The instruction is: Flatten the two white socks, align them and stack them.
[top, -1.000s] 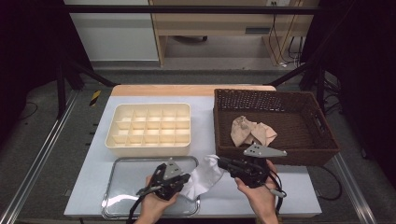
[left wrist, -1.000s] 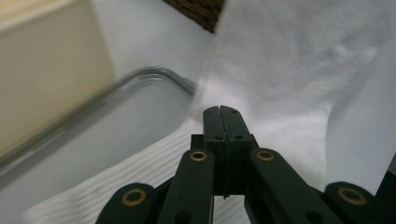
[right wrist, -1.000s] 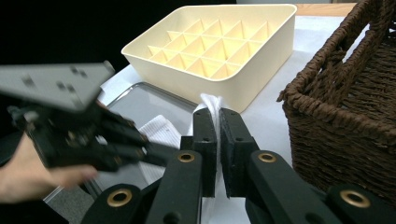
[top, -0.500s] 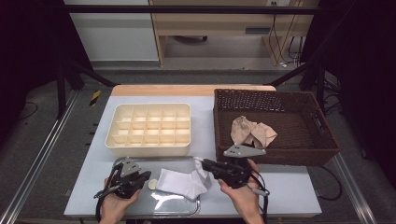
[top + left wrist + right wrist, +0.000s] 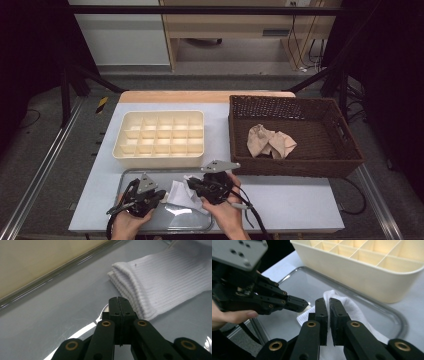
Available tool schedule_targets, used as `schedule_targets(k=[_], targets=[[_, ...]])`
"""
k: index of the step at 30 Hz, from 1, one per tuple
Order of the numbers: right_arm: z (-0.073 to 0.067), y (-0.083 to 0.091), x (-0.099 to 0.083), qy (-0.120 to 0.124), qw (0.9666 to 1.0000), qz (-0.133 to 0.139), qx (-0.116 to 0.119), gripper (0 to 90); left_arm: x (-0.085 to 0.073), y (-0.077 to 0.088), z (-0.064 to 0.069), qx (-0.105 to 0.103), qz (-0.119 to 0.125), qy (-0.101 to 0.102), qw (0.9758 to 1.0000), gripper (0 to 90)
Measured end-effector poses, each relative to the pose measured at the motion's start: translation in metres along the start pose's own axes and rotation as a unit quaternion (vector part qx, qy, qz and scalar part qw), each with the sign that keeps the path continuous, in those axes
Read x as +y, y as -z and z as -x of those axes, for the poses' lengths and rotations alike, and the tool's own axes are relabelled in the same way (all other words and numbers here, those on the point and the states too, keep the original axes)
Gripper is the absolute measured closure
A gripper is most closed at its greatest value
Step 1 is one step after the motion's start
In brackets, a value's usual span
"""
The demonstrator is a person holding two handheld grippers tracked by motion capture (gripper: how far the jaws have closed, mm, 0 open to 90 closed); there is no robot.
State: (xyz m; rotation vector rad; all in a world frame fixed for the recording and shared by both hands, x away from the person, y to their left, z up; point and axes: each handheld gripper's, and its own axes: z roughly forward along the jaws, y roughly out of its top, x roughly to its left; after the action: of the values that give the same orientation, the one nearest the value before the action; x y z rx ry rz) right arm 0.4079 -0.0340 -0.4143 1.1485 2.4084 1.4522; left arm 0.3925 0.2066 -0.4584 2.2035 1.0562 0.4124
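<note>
A white ribbed sock (image 5: 178,193) lies on a shiny metal tray (image 5: 150,171) at the table's front. My right gripper (image 5: 191,183) comes at it from the right, and its jaws are closed on a raised fold of the sock (image 5: 352,308), with a thin gap between the pads (image 5: 337,312). My left gripper (image 5: 158,195) is just left of the sock, shut and empty, its tip a little short of the sock's cuff (image 5: 130,277). In the right gripper view, the left gripper (image 5: 297,303) points at the sock's near edge.
A cream compartment tray (image 5: 160,135) sits just behind the metal tray. At the right, a dark wicker basket (image 5: 300,165) holds a crumpled beige cloth (image 5: 271,141). Bare table (image 5: 300,200) stretches right of the hands.
Both grippers have shifted left along the metal tray. The sock has moved left with the right gripper. The left gripper went furthest left, then edged back toward the sock.
</note>
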Motion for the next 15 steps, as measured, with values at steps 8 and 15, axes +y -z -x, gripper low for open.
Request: schedule_targets(k=[8,15], targets=[[-0.011,-0.035,-0.01,0.009,0.9998,-0.014,-0.008,85.5,0.003,0.01,-0.006,0.006,0.022,0.015,0.9996,89.6],[-0.013,-0.06,-0.022,0.008,0.9993,-0.033,-0.016,84.7,0.004,0.02,-0.016,0.007,0.046,0.039,0.9982,89.6]])
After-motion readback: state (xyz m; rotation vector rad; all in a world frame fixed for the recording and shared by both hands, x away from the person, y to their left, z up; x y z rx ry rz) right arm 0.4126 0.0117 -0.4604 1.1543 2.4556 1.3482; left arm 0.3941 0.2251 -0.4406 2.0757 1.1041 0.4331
